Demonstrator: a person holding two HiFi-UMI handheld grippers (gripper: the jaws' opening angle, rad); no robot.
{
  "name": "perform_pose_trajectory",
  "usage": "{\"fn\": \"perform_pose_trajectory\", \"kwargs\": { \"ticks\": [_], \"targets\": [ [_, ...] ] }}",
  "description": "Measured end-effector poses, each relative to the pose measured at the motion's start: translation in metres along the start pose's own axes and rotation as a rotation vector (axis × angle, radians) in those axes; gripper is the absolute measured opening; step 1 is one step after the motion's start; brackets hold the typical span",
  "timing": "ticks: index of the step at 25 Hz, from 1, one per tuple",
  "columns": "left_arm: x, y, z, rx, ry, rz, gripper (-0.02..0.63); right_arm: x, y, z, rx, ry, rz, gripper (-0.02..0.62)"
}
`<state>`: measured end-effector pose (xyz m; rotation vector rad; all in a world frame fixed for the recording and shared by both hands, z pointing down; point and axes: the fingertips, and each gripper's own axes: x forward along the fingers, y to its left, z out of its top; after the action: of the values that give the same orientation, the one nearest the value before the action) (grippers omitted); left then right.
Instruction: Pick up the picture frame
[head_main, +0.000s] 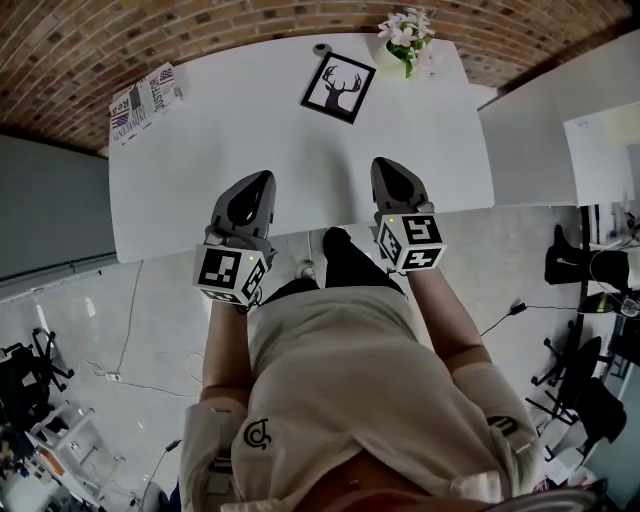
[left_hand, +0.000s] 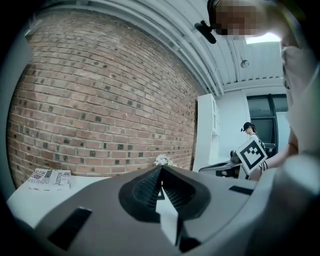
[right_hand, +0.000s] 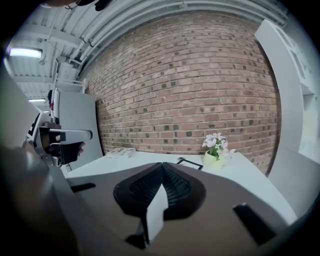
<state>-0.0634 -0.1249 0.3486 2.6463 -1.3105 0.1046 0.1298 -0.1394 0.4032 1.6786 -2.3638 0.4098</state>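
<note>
Starting at the far left corner of the tabletop (head_main: 200, 170), a small stack of magazines (head_main: 148, 100) lies well clear of everything else. Over the near edge, the left gripper (head_main: 264, 178) hovers with its jaws pressed together and nothing between them; the right gripper (head_main: 386, 164) hangs beside it in the same way, closed and empty. Between the two and well beyond them, the picture frame (head_main: 339, 87) lies flat, face up, close to the far edge and towards the far right corner, showing a dark deer head on a white ground inside a thin black border. Just to its right, a pot of flowers (head_main: 407, 38) stands almost at that corner.

The frame looks light and stiff, probably with a smooth glazed front that would slip under the pads and might crack if squeezed hard or dropped. Since it lies flat, the best hold seems to be the black border on its near or left side, away from the pot, with the jaws opened first and the edge tipped up so that one pad gets underneath
</note>
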Motion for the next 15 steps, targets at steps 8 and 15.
{"fn": "perform_pose_trajectory", "kwargs": {
  "ticks": [8,15],
  "targets": [
    [0.081,0.013,-0.005,-0.008,0.02,-0.008,0.014,0.081,-0.059,-0.008,0.011,0.15,0.013,0.008],
    [0.136,0.012,-0.016,-0.005,-0.003,-0.056,0.014,0.147,-0.099,-0.05,0.018,0.348,0.046,0.008]
  ]
}}
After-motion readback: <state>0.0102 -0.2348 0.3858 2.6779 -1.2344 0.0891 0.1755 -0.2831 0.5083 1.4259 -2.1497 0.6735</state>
